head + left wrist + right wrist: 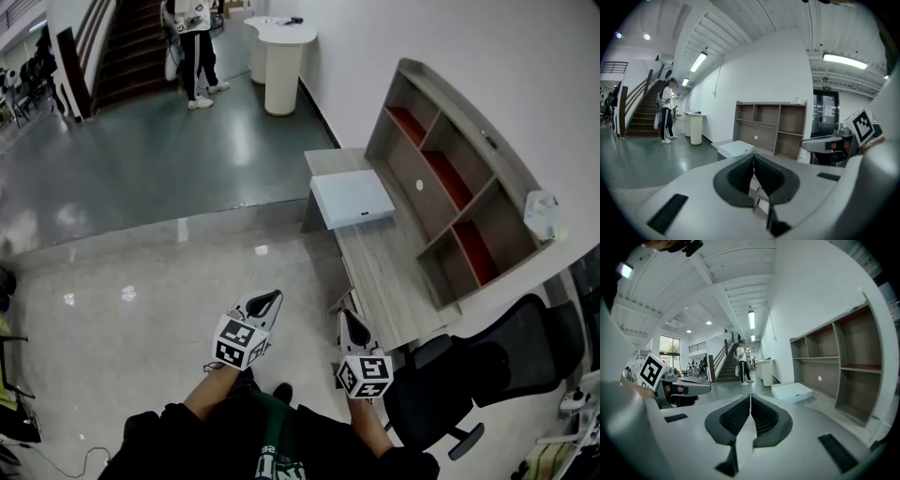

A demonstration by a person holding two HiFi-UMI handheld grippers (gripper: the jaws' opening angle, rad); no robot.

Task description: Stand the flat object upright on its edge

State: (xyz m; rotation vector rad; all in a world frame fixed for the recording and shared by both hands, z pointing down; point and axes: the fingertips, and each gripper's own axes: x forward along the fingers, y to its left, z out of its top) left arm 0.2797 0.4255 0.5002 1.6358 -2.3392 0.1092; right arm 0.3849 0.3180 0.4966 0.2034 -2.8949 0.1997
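Where the desk [389,272] ends, a white box [352,199] lies flat.

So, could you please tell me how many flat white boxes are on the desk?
1: the flat white box lies at the far end of the desk, beside the shelf unit. The right gripper hides part of its near end.

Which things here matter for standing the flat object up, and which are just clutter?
Job: white flat box, lying on the desk; left gripper and right gripper, both shut, empty.
Not involved: shelf unit; office chair; white counter; person.
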